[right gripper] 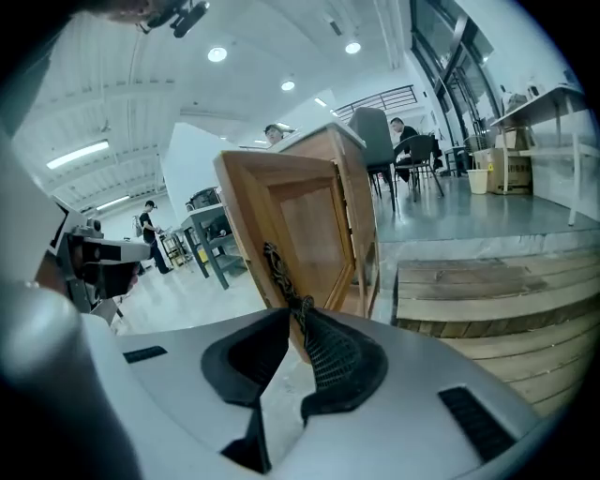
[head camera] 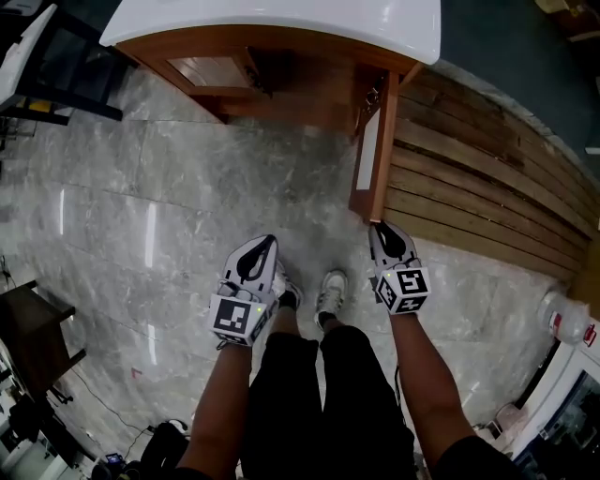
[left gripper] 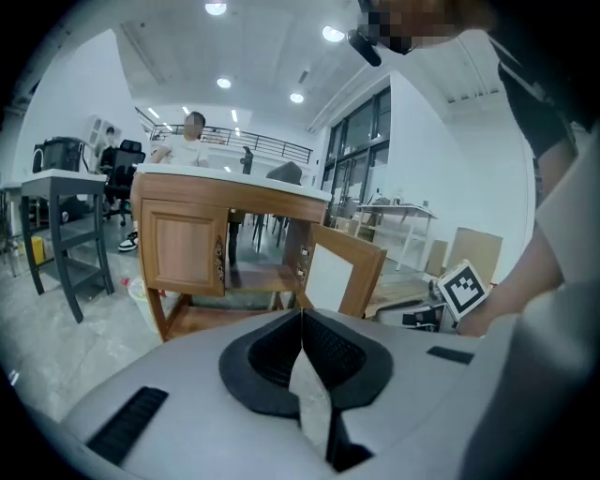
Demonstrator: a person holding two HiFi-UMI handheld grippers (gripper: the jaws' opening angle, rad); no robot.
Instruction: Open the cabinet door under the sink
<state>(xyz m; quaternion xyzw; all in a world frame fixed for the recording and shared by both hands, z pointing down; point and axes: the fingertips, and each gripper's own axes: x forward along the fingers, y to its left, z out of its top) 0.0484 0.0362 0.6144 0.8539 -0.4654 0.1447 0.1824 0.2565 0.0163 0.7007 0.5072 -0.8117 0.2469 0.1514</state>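
Observation:
The wooden sink cabinet [head camera: 281, 94] with a white top [head camera: 281, 23] stands ahead of me. Its left door [left gripper: 186, 248] is closed. The right door [head camera: 375, 159] stands swung out toward me, edge-on in the head view. My right gripper [head camera: 380, 228] is at that door's lower outer edge; in the right gripper view its jaws are shut on the lower end of the dark ornate handle [right gripper: 278, 267] on the door [right gripper: 305, 225]. My left gripper [head camera: 261, 251] hangs over the floor, apart from the cabinet, jaws shut on nothing [left gripper: 302, 314].
A low platform of wooden planks [head camera: 487, 187] lies right of the open door. A dark small table [head camera: 33, 328] stands at the left and a black frame shelf [head camera: 56, 70] at the top left. My feet [head camera: 330, 295] are on the grey marble floor [head camera: 141, 216].

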